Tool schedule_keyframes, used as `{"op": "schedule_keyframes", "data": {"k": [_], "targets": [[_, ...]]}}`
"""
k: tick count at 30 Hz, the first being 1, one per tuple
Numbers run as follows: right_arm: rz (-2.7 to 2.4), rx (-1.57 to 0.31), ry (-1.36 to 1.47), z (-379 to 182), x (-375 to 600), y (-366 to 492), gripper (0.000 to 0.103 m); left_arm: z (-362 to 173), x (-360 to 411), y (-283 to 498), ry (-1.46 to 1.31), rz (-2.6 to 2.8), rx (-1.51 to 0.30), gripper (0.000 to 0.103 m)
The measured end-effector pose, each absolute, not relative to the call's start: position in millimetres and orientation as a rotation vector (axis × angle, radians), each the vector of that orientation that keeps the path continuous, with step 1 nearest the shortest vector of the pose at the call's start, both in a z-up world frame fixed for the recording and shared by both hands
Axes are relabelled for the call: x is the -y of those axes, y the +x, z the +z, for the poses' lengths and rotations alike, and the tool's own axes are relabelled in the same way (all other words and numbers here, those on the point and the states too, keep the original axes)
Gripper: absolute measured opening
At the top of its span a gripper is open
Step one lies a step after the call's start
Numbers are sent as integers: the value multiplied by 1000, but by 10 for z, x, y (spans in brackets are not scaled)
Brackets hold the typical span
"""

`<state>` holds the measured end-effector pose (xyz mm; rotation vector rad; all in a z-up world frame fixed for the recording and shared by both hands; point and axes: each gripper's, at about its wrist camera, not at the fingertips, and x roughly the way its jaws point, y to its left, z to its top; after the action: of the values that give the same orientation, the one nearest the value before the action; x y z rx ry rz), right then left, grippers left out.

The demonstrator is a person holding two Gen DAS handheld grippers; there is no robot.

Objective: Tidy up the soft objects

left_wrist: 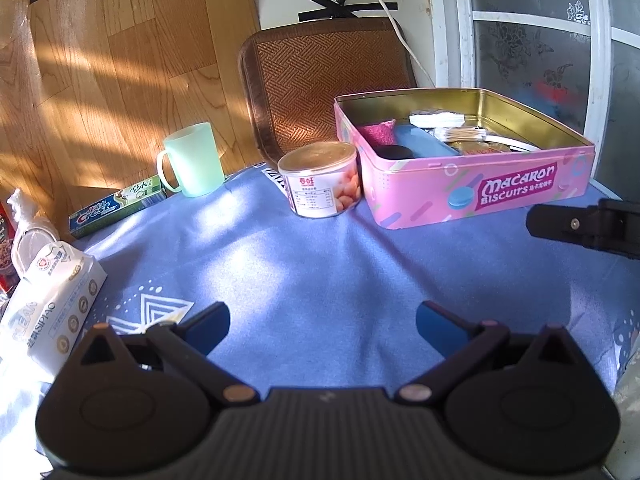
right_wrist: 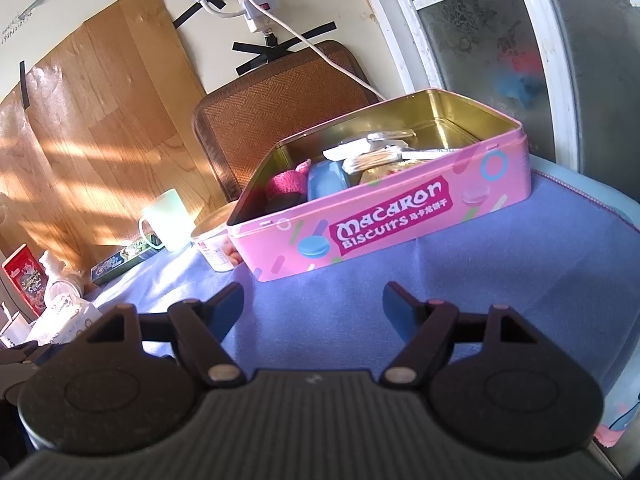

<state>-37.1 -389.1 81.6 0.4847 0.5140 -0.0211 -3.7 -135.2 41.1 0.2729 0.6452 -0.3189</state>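
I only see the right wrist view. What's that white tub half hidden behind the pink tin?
Observer: In the left wrist view it's an upright can with a picture label, beside the Macaron Biscuits tin.
Operator: And the other hand-held gripper?
Observer: The left hand-held gripper is open, empty, above the blue cloth.
Operator: Anything soft nearby?
Observer: A white wipes pack marked CLEAN lies to its left.

Can (left_wrist: 320, 178) stands just left of the tin (left_wrist: 472, 196), mug (left_wrist: 194, 160) farther left.
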Motion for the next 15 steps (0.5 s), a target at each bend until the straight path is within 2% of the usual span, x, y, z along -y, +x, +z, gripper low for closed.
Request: {"op": "schedule_keyframes", "data": {"k": [15], "targets": [[-1,-487,474,881,3857,-451,79,513,1286,-181,262,-272,-576,103]]}}
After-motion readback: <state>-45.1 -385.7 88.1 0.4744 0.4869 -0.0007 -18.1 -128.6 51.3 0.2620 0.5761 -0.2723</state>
